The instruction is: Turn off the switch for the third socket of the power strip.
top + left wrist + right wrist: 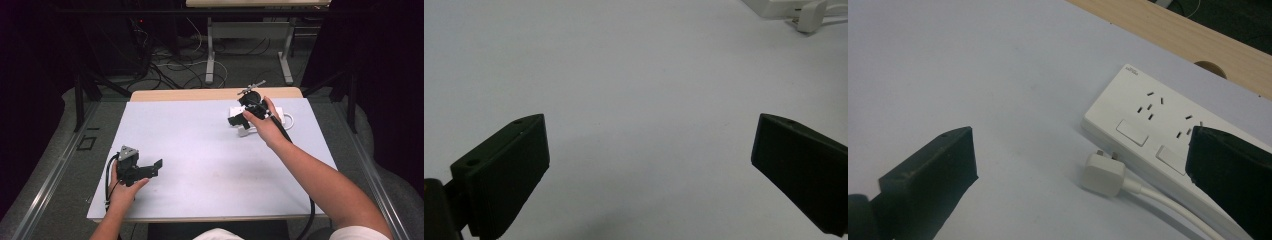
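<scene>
Right claw above a power strip and its loose plug

The desk (pixel 200 165) carries a white power strip (pixel 1148 120) at two o'clock, its plug (pixel 1104 173) lying just beside it, unplugged. The right claw (pixel 239 120) hovers there, spread wide and empty; the left claw (pixel 150 170), at seven o'clock, gapes empty too.

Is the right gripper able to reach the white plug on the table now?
Probably yes. The right gripper is open above the white plug, which lies unplugged beside the power strip, with nothing between.
</scene>
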`<action>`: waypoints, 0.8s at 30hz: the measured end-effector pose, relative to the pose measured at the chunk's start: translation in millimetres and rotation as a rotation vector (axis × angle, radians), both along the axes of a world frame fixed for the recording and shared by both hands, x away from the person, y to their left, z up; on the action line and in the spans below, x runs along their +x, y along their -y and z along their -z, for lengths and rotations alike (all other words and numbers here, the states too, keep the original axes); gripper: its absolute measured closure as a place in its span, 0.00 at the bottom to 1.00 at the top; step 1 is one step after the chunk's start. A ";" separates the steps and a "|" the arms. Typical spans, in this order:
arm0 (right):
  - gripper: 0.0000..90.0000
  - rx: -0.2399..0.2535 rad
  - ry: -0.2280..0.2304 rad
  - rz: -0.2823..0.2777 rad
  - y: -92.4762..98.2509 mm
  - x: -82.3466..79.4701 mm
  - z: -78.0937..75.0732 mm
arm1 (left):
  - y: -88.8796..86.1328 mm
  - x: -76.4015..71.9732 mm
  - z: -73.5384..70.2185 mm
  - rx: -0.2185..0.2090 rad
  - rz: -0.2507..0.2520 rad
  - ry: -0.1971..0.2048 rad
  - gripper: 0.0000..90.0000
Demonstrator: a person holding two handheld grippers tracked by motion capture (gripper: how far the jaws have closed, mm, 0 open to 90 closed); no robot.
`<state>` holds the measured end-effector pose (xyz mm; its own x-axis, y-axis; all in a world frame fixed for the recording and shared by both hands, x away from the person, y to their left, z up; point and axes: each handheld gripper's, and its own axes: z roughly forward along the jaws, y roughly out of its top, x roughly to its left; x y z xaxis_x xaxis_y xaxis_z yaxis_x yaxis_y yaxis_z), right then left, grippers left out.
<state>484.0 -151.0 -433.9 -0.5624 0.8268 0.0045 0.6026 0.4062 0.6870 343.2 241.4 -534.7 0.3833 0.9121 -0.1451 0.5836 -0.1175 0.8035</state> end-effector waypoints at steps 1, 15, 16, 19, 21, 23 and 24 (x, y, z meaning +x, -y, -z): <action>0.00 -0.001 0.005 -0.002 2.4 -3.4 -2.0 | 0.1 0.0 0.4 -0.002 -0.004 0.005 0.02; 0.00 0.042 0.074 -0.016 34.1 -53.9 -13.1 | 0.8 -1.4 -0.7 0.000 -0.001 -0.001 0.02; 0.00 0.043 0.082 -0.017 36.5 -57.5 -13.0 | 0.8 -1.4 -0.7 0.000 -0.001 -0.001 0.02; 0.00 0.053 0.091 -0.017 44.4 -68.2 -11.4 | 0.8 -1.6 -0.6 -0.001 -0.003 0.000 0.02; 0.00 0.061 0.096 -0.013 49.5 -74.6 -8.8 | 0.7 -1.6 -0.4 0.000 -0.003 0.003 0.02; 0.00 0.071 0.095 -0.014 54.7 -80.8 -4.9 | 1.0 -2.1 -0.7 -0.001 -0.004 0.001 0.02; 0.00 0.076 0.090 -0.011 57.2 -84.0 -2.6 | 1.0 -2.1 -0.8 -0.001 -0.004 0.002 0.02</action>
